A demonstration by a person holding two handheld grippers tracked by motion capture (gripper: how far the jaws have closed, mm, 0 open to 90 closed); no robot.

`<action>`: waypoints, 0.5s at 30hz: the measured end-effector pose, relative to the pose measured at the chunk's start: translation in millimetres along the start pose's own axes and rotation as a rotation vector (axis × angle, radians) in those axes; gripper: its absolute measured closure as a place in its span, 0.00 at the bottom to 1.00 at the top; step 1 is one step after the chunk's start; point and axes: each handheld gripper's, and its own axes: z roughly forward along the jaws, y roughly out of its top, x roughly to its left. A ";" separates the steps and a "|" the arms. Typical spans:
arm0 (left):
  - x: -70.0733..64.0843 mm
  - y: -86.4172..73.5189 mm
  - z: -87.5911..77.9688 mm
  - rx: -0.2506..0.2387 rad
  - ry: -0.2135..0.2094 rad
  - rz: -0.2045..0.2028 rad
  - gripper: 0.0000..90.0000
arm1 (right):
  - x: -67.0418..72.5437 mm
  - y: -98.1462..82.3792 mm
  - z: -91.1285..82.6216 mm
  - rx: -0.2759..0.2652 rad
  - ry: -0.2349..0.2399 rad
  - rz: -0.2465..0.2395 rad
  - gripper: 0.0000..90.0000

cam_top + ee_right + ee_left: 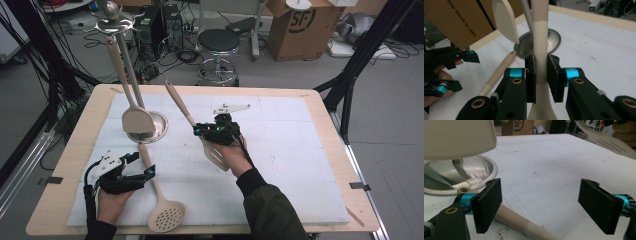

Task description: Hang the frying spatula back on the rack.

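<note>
Near the middle of the white mat (280, 150), a slotted turner (195, 125) is held clear of the surface, clamped at its handle by the right gripper (212, 131). Its long axis runs from 11 o'clock, where the handle tip points, to 5 o'clock, where the slotted blade lies over the right hand (232, 155). At 8 o'clock from it, a skimmer (157, 192) lies flat on the mat, its perforated head toward the near edge and its handle aimed at 11 o'clock. The left gripper (142, 165) is spread wide beside that handle, grasping nothing. At 10 o'clock a spatula (131, 107) hangs from a rack (116, 20) above a round metal base (159, 127).
</note>
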 end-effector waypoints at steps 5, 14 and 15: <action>0.3 0.1 -0.6 0.001 0.002 0.001 0.22 | 5.5 8.9 -6.0 -0.083 0.025 -0.012 0.87; 1.5 0.4 -1.9 -0.004 0.002 -0.004 0.22 | 14.0 19.2 -9.2 -0.183 0.072 -0.034 0.87; 1.5 0.4 -1.8 -0.004 0.002 -0.003 0.22 | 14.7 20.1 -9.5 -0.199 0.075 -0.036 0.87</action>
